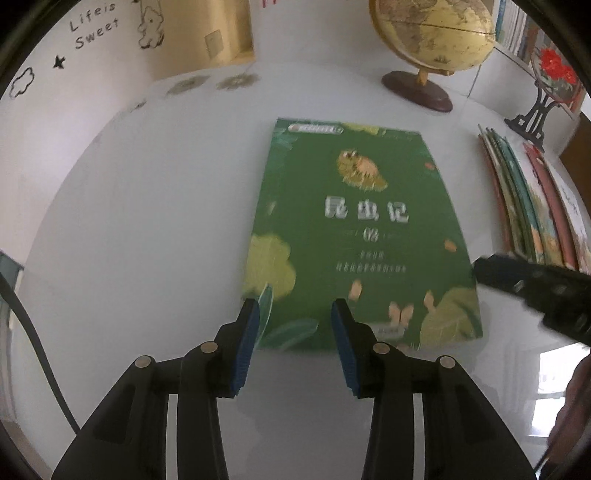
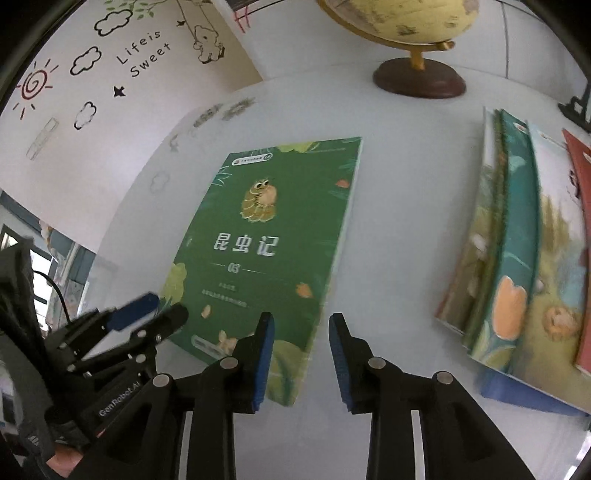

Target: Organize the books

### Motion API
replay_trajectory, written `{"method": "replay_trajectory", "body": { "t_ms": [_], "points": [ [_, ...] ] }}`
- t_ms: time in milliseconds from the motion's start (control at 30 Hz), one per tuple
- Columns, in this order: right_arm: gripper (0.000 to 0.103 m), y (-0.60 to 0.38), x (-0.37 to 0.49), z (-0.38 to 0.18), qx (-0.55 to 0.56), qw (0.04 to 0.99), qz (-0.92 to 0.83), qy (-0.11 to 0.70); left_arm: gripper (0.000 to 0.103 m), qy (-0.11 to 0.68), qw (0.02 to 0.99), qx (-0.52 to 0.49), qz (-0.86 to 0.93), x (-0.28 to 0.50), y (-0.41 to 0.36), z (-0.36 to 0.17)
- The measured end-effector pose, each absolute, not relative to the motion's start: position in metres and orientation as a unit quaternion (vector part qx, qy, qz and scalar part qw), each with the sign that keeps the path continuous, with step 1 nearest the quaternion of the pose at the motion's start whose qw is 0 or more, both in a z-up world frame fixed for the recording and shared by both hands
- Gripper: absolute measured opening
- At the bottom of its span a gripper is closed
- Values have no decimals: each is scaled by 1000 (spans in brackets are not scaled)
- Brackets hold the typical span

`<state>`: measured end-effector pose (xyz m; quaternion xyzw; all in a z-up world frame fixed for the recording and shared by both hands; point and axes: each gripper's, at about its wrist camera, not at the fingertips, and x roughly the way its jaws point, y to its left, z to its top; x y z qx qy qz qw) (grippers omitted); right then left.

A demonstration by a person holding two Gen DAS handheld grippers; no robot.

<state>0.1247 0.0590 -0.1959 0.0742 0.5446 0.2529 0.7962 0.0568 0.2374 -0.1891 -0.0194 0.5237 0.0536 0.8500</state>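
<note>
A green book (image 1: 354, 229) with white Chinese title letters lies flat on the white table (image 1: 147, 221); it also shows in the right wrist view (image 2: 266, 240). My left gripper (image 1: 295, 310) is open and empty, its fingertips over the book's near edge. My right gripper (image 2: 301, 325) is open and empty, above the book's near right corner. A slanted row of picture books (image 1: 532, 206) lies to the right of the green book, and shows in the right wrist view (image 2: 517, 258). The left gripper appears at the left in the right wrist view (image 2: 147, 314).
A yellow globe (image 1: 432, 33) on a dark wooden base (image 2: 419, 79) stands at the back of the table. A black ornament stand (image 1: 532, 118) with red flowers is at the far right. A decorated wall (image 2: 129, 55) lies behind.
</note>
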Motion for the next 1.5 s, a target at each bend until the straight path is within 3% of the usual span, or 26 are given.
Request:
{"method": "replay_trajectory", "body": {
  "t_ms": [467, 767, 833, 900, 967, 1267, 1500],
  "points": [
    [31, -7, 68, -159, 69, 813, 212, 539, 38, 519, 853, -48, 5, 35, 209, -161],
    [32, -87, 29, -116, 70, 842, 134, 518, 38, 474, 876, -62, -64, 34, 152, -94],
    [37, -110, 24, -105, 80, 850, 110, 509, 39, 460, 882, -57, -88, 39, 133, -78],
    [52, -133, 19, -95, 97, 857, 86, 498, 43, 447, 886, -52, -117, 43, 112, -64],
    [56, -160, 14, -84, 120, 867, 64, 480, 44, 442, 884, -46, -149, 51, 87, -55],
    [56, -252, 22, -64, 175, 873, 22, 454, 44, 460, 863, -38, -205, 96, -3, -56],
    [56, -284, 56, -102, 206, 855, 47, 473, 44, 503, 834, -47, -223, 120, -45, -95]
  ]
}}
